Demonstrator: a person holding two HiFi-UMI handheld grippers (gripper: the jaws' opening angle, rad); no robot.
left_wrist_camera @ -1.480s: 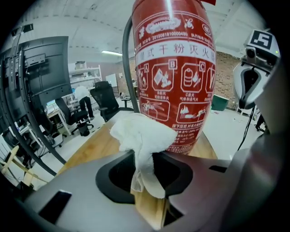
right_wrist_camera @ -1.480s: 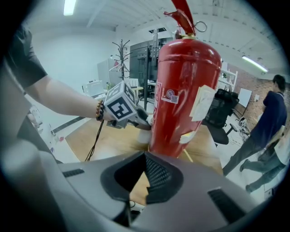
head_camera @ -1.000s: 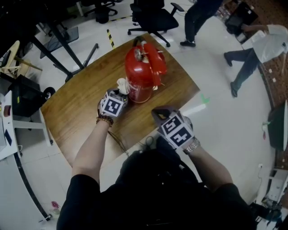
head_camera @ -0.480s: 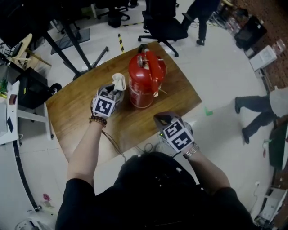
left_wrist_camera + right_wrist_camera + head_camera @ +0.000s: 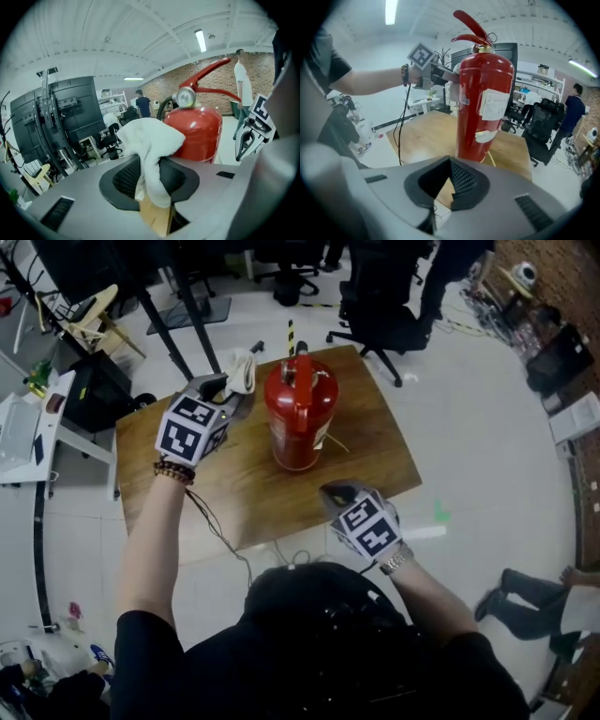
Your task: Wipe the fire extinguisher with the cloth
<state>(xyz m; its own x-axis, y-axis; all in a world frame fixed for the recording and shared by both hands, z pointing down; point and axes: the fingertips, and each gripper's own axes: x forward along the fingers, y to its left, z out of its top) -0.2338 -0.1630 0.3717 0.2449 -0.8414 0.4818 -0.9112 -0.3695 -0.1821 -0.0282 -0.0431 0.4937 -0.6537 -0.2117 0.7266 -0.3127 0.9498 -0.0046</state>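
Note:
A red fire extinguisher stands upright near the middle of the wooden table. My left gripper is raised beside its top at the left, shut on a white cloth. In the left gripper view the cloth bunches between the jaws, with the extinguisher just behind it. My right gripper hovers over the table's near edge, shut and holding nothing. The right gripper view shows the extinguisher ahead of the right gripper, apart from it.
The table is small with floor on all sides. A cable hangs from my left wrist over the table. Office chairs stand beyond the far edge, black stands and a desk at the left. A person's legs show at the lower right.
My left gripper has risen with the cloth from near the extinguisher's base to beside its top. The right gripper has shifted only slightly. People in the background have walked on.

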